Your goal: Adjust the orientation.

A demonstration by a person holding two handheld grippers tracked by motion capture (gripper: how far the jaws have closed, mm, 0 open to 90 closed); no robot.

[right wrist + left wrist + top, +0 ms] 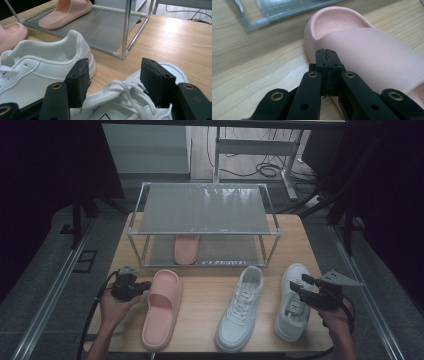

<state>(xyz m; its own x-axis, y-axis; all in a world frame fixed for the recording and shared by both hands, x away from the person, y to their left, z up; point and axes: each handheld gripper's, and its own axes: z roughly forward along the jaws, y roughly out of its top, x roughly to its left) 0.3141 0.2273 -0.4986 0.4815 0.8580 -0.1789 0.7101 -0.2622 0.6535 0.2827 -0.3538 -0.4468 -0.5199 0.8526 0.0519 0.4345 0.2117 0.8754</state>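
From the high view, the left claw (145,285) is clenched with nothing in it, its tips just at the left edge of the pink slide (162,307), near the toe end. The slide lies on the worktop (205,290) with its long axis running toward the rack (202,227), toe to the far side, so it is directly to the right of this claw. A second slide (186,248) sits already on the rack's lower shelf. The right claw (299,285) is released and hangs over the right sneaker (291,302); the left sneaker (241,307) lies between that sneaker and the slide.

In the left gripper view, the jaws are pressed together, the tips touching or almost touching the slide's (367,52) side wall; I judge a push toward the rack is more probable than a grasp.

In the right gripper view, the jaws stand wide apart over the sneaker's laces (125,92), grasping nothing yet.
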